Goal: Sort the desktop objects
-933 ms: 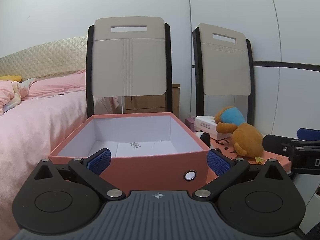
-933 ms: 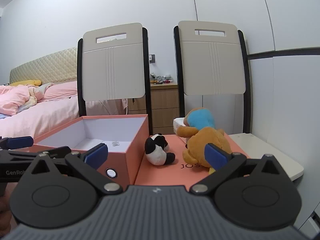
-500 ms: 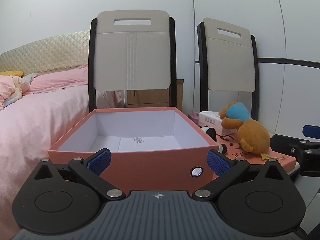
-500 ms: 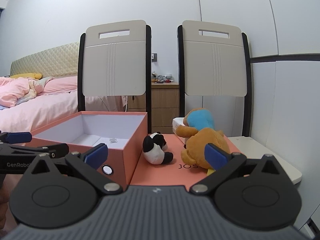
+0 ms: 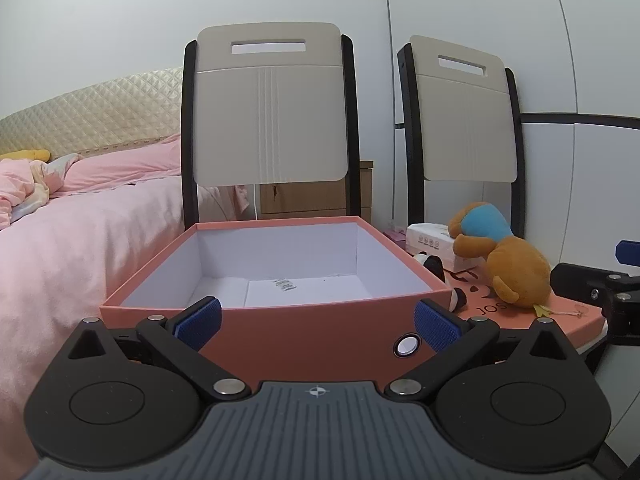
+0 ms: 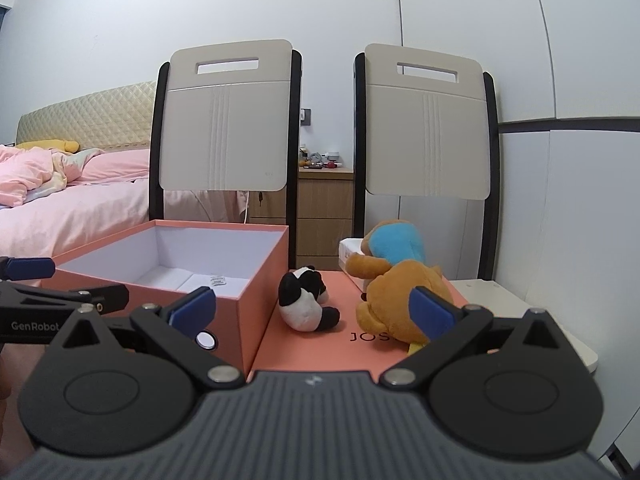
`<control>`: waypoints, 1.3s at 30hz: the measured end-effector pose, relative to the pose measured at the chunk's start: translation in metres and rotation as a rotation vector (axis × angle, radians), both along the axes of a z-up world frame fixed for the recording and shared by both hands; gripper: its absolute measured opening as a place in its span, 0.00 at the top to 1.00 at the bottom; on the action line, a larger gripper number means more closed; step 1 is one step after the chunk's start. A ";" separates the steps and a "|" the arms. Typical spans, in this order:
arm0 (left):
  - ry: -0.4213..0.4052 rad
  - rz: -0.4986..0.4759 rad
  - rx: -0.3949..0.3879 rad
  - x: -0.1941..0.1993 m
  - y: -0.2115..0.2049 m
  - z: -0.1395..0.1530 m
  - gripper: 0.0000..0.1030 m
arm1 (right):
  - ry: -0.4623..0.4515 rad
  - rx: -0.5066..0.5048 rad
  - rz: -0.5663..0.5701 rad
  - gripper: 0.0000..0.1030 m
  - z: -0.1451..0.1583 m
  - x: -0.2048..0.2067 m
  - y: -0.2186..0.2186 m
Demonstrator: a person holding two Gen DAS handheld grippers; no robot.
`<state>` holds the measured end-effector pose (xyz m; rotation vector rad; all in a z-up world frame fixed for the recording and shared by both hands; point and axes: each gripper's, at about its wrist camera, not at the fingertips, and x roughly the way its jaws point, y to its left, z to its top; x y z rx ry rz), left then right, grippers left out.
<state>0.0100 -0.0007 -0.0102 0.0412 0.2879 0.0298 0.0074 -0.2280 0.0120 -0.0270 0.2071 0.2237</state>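
Two hand-held grippers hover with jaws spread wide and nothing between their blue pads. The left gripper (image 5: 316,320) faces the front wall of an open salmon-pink box (image 5: 304,332), its pads level with that wall's upper edge and apart from it. The right gripper (image 6: 312,306) points at the box lid (image 6: 352,344), which lies flat just beside the box (image 6: 256,292) and bears the printed letters "JOS".

Inside the box, on its white floor, lies one small white packet (image 5: 285,285). A black-and-white panda plush (image 6: 306,300) lies on the lid close to the box's side wall. Just to its right slumps an orange bear plush in a blue top (image 6: 396,276), its head resting against a white tissue pack (image 5: 428,240) at the lid's far edge.

Each gripper shows at the edge of the other's view: the right one (image 5: 600,280) beyond the bear, the left one (image 6: 44,292), marked "GenRobot", in front of the box.

Behind stand two beige chair backs with black frames (image 6: 226,120) (image 6: 428,128), a wooden nightstand (image 6: 326,208) between them, and a bed with pink bedding (image 5: 80,232) at left.
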 end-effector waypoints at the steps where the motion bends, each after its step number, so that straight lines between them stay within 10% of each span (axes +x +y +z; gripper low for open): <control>1: -0.001 -0.002 0.001 0.000 0.000 0.000 0.00 | -0.004 0.002 -0.002 0.00 0.000 0.001 0.000; 39: -0.032 0.039 -0.019 0.004 0.010 0.003 0.00 | 0.020 -0.037 -0.034 0.00 -0.008 0.016 0.001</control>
